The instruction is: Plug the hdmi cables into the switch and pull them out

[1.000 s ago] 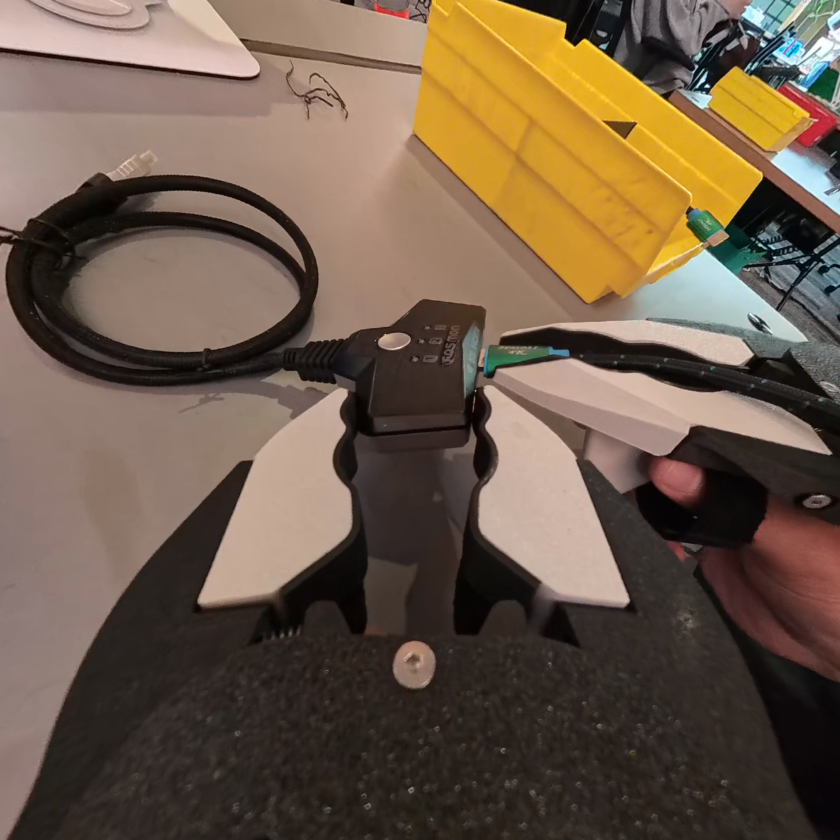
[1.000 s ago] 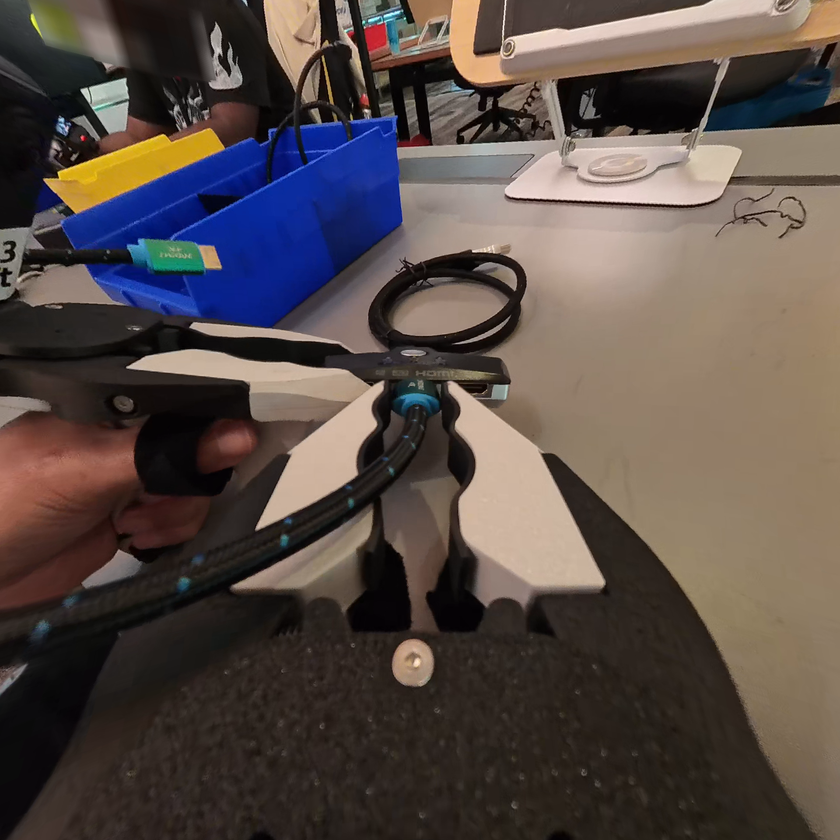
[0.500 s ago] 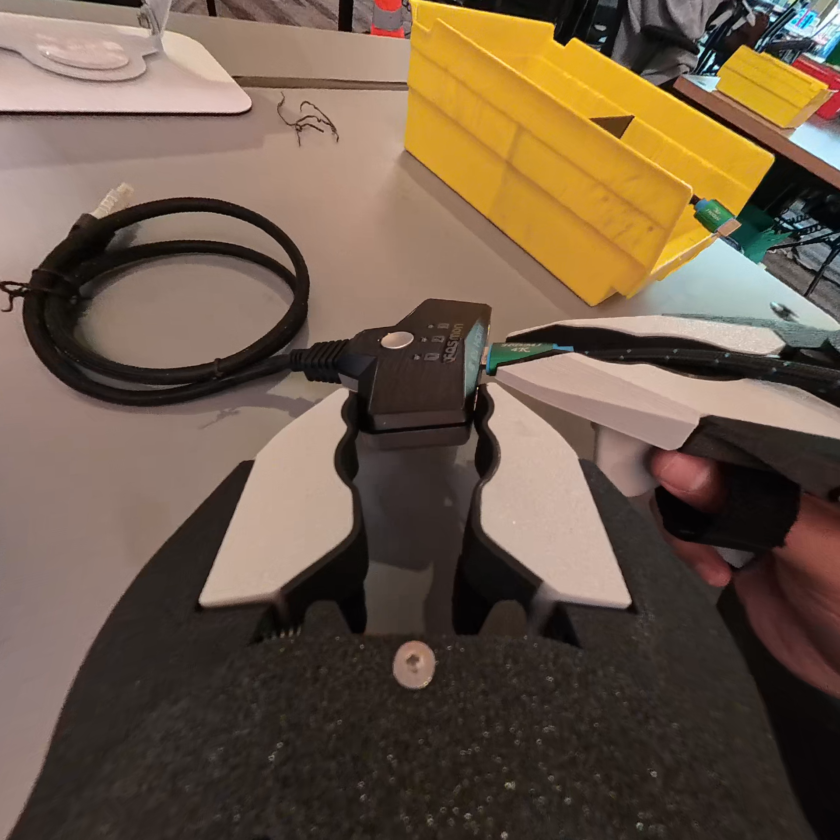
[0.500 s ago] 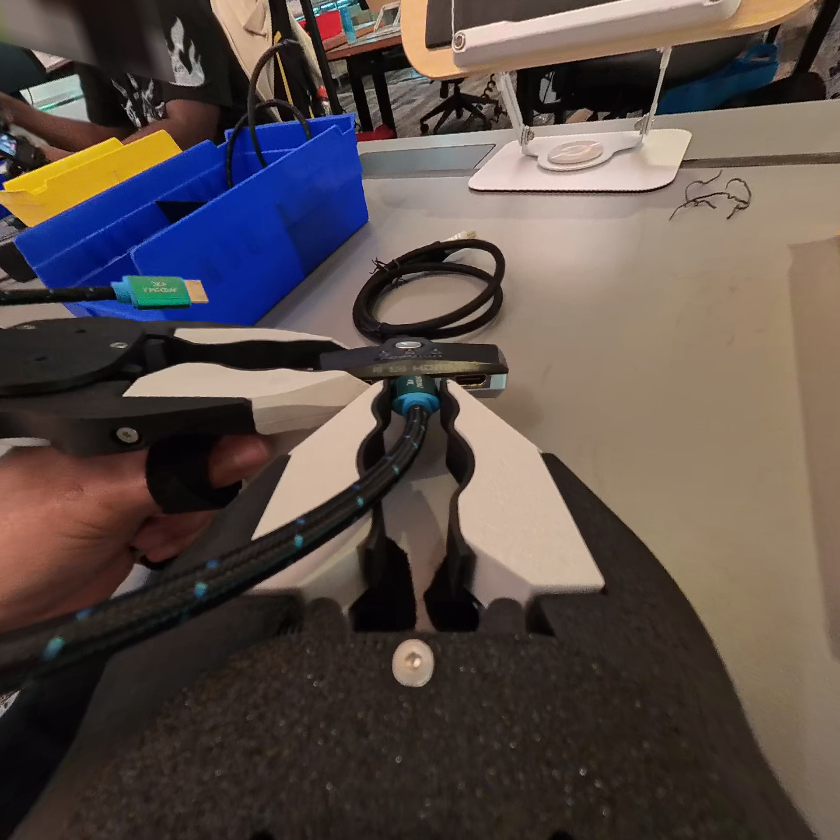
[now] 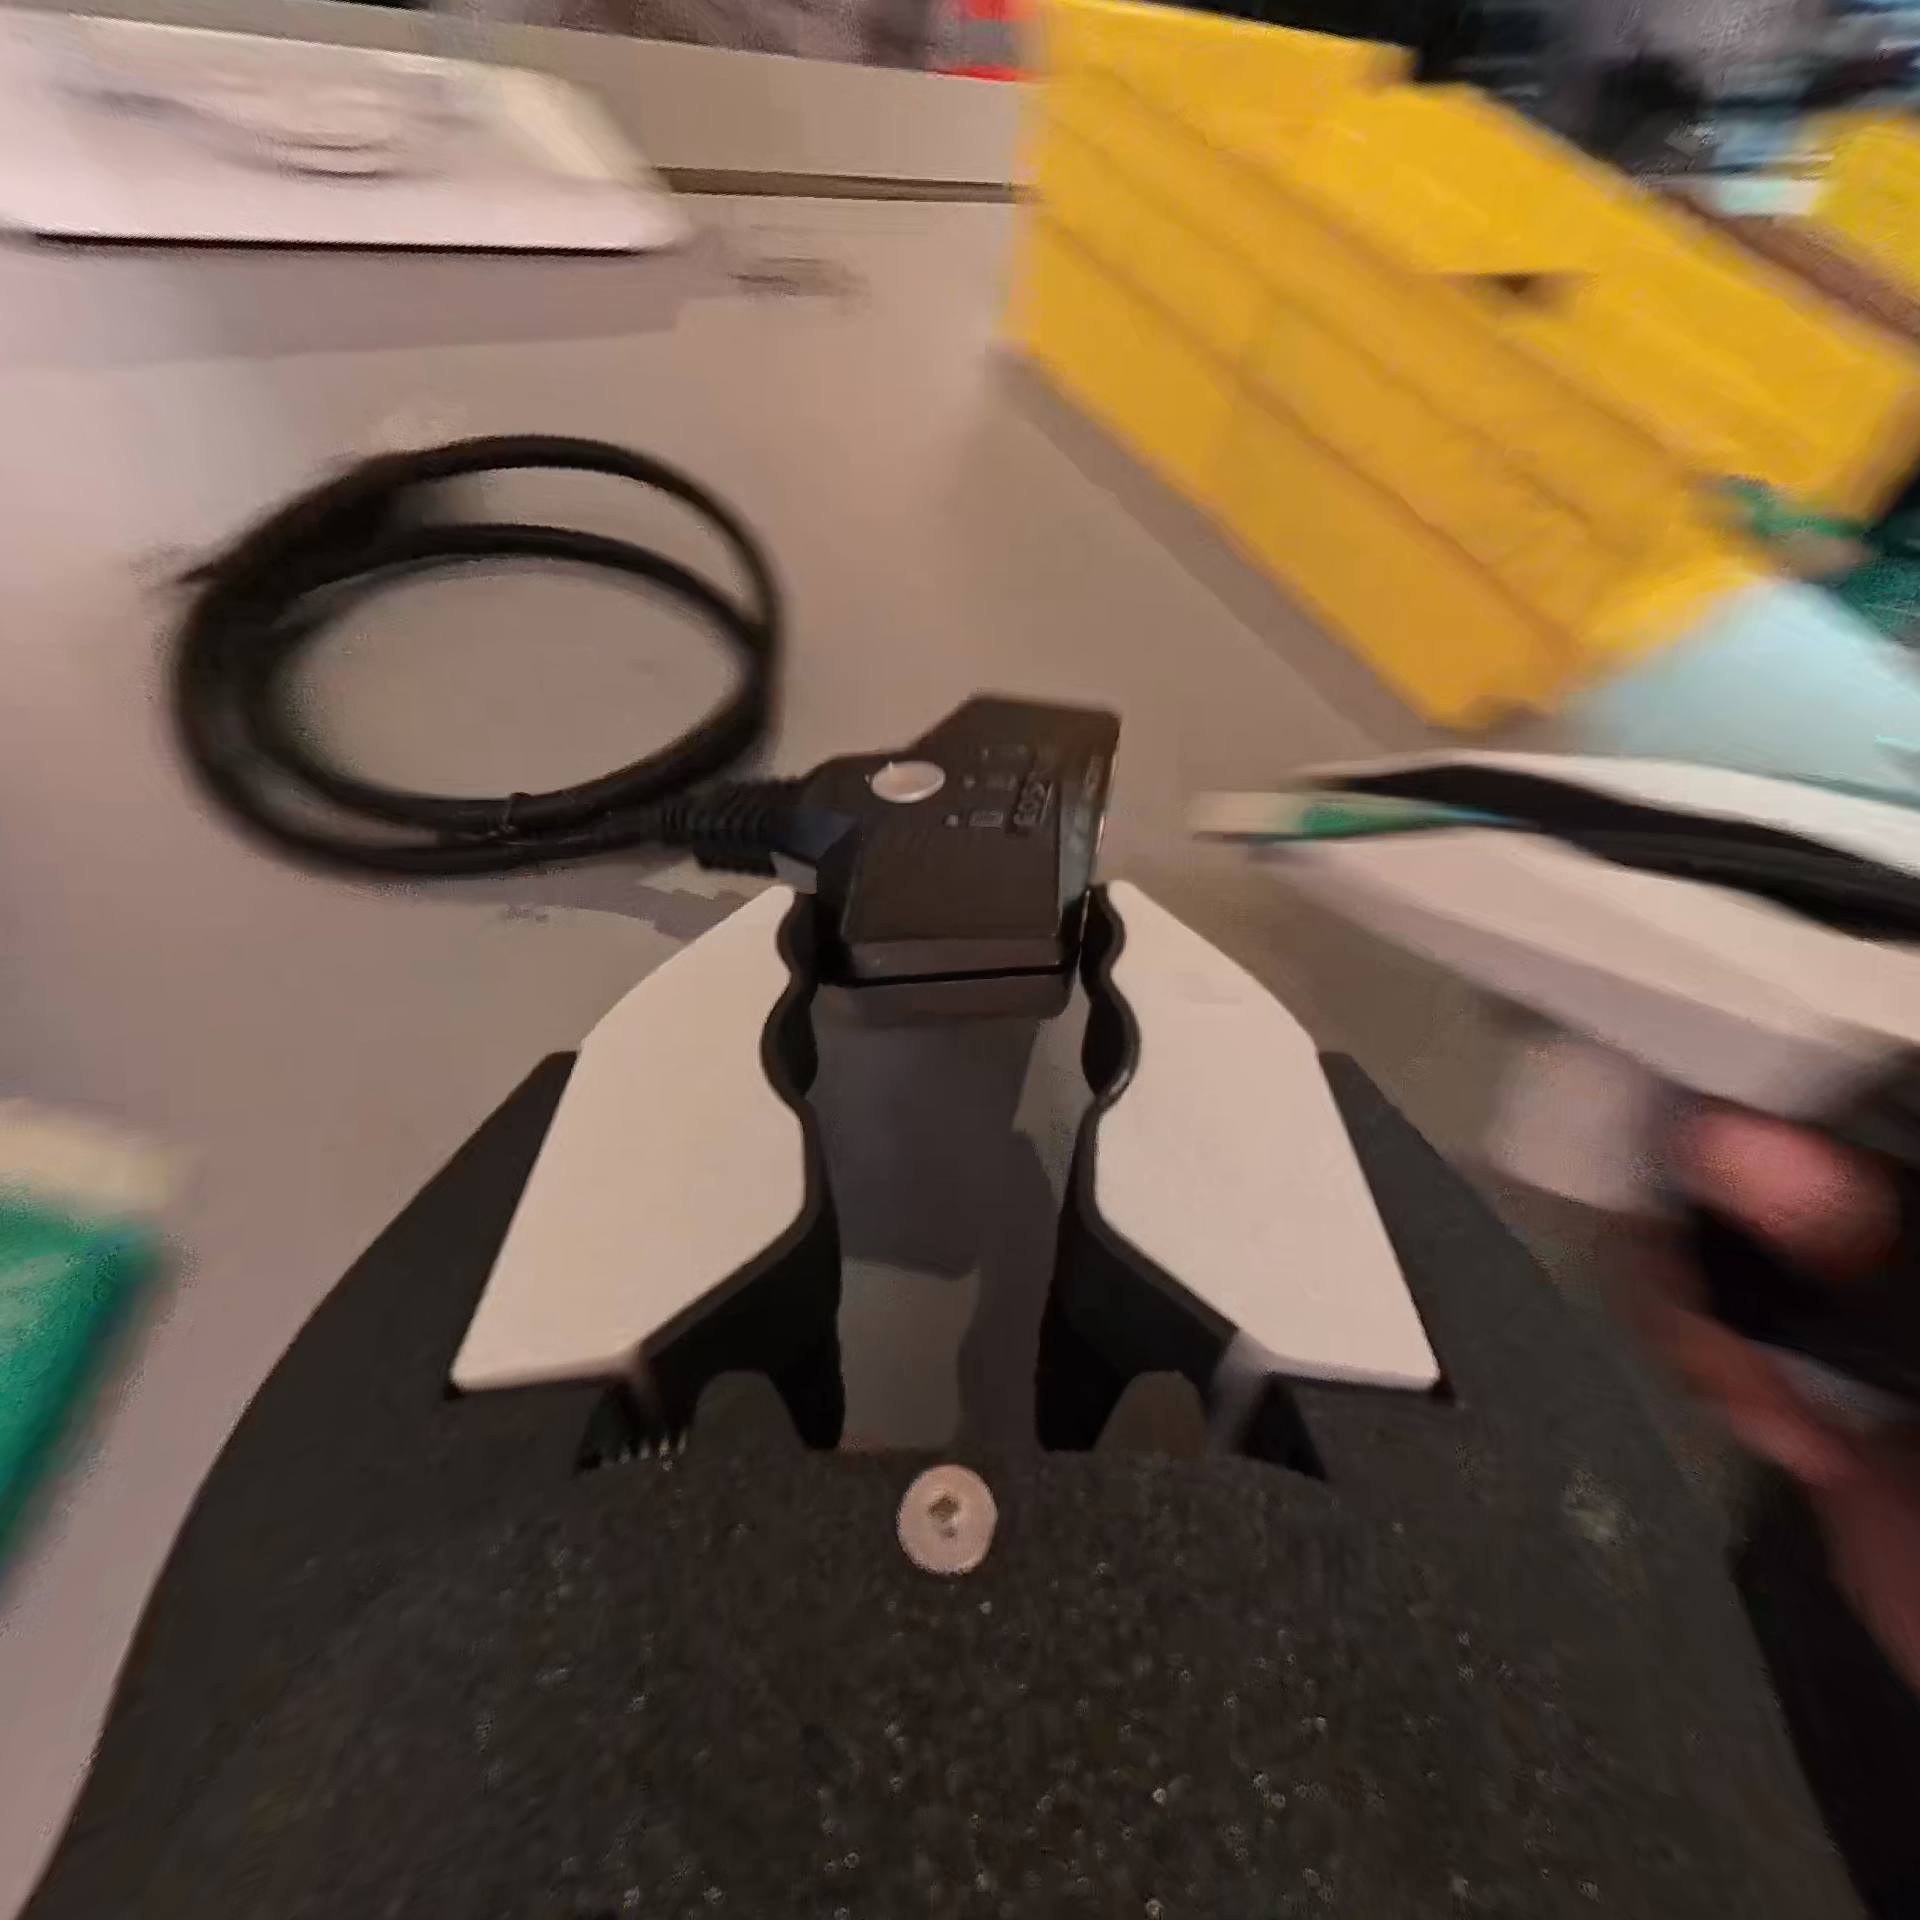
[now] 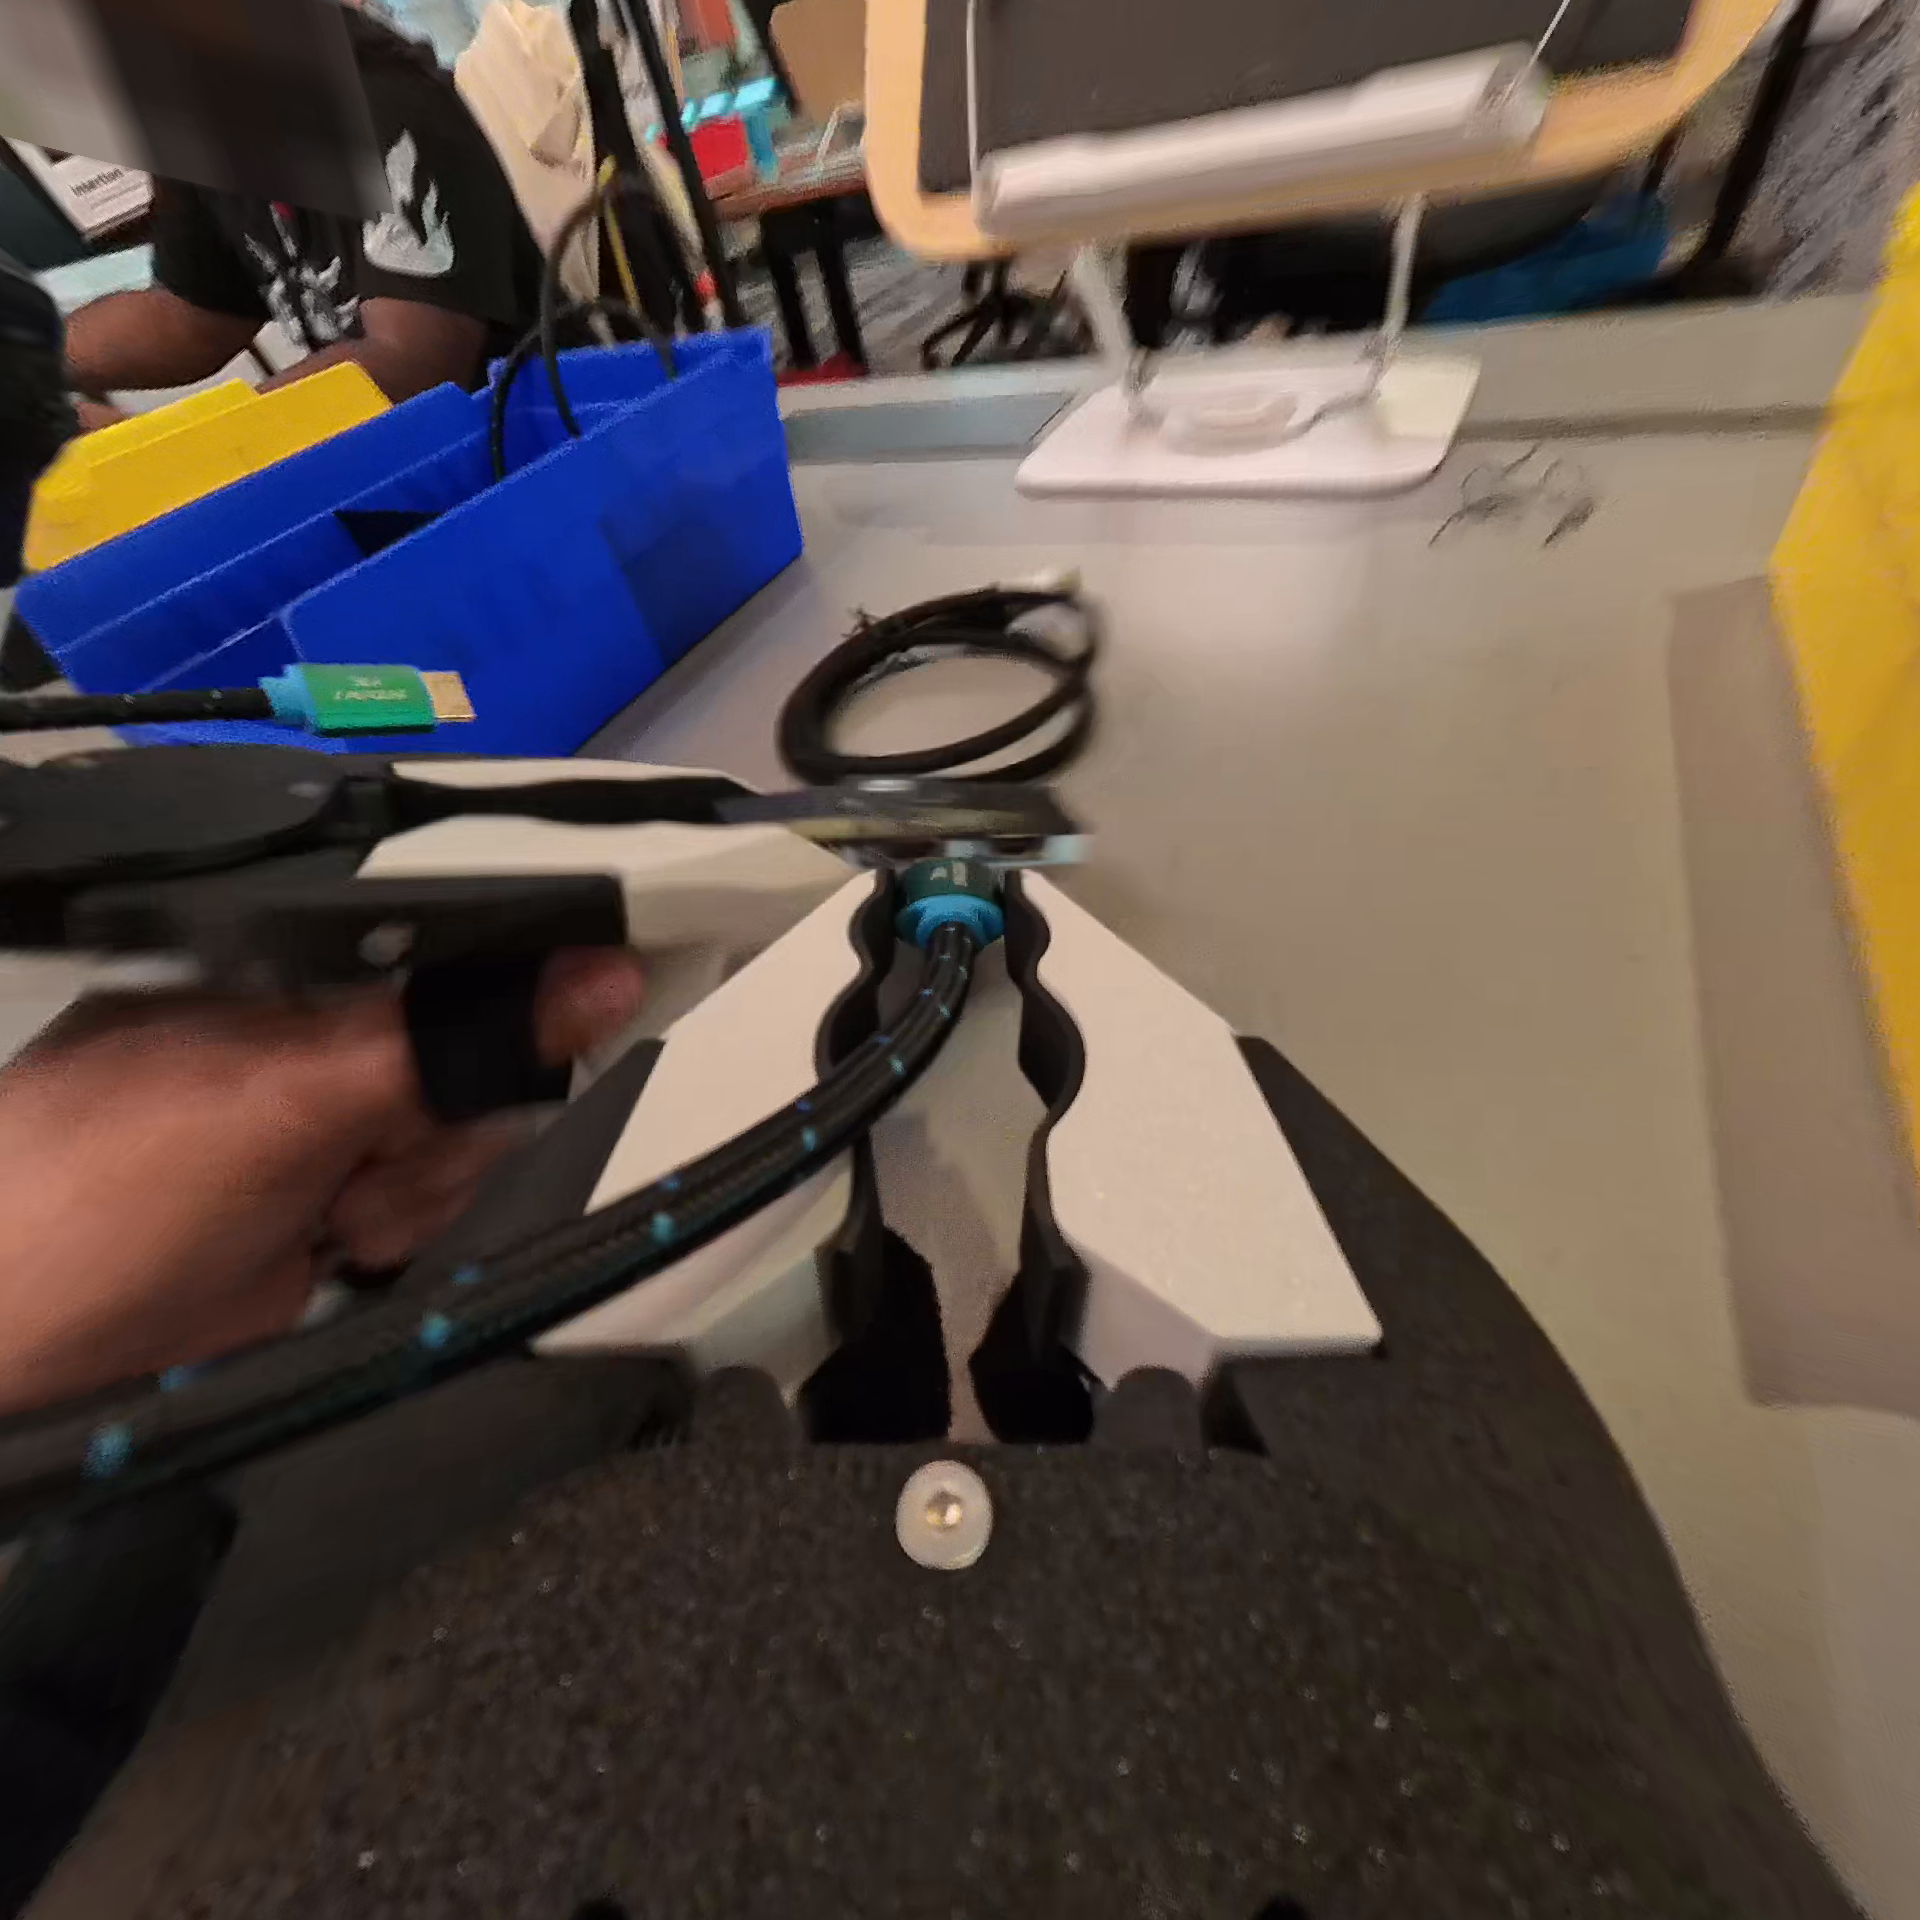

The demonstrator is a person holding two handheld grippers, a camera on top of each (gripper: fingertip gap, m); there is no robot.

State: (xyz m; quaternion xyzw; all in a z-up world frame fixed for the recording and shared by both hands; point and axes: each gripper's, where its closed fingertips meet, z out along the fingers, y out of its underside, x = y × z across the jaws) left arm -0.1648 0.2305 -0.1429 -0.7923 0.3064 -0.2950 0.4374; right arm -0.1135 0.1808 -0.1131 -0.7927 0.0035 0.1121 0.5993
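The left tongs [image 5: 951,914] are clamped on the black switch [image 5: 961,842], holding it just above the table [image 5: 416,1039]; its own black lead [image 5: 468,665] lies coiled on the table behind it. The right tongs [image 6: 940,894] are closed on the green plug [image 6: 940,883] of a braided cable [image 6: 727,1164]. In the left wrist view, though blurred, the plug [image 5: 1288,821] sits apart from the switch's right face with a clear gap between them, so it looks pulled out. That points to the unplugging step, with this plug just free.

A second green plug [image 6: 364,698] lies off to the left in front of a blue bin [image 6: 499,582], and a yellow bin [image 5: 1403,416] stands behind the switch.

Next, I judge, the right tongs need to draw the plug straight back and set it down, while the left ones keep the switch steady. If re-plugging is meant instead, the plug must line up square with the port.
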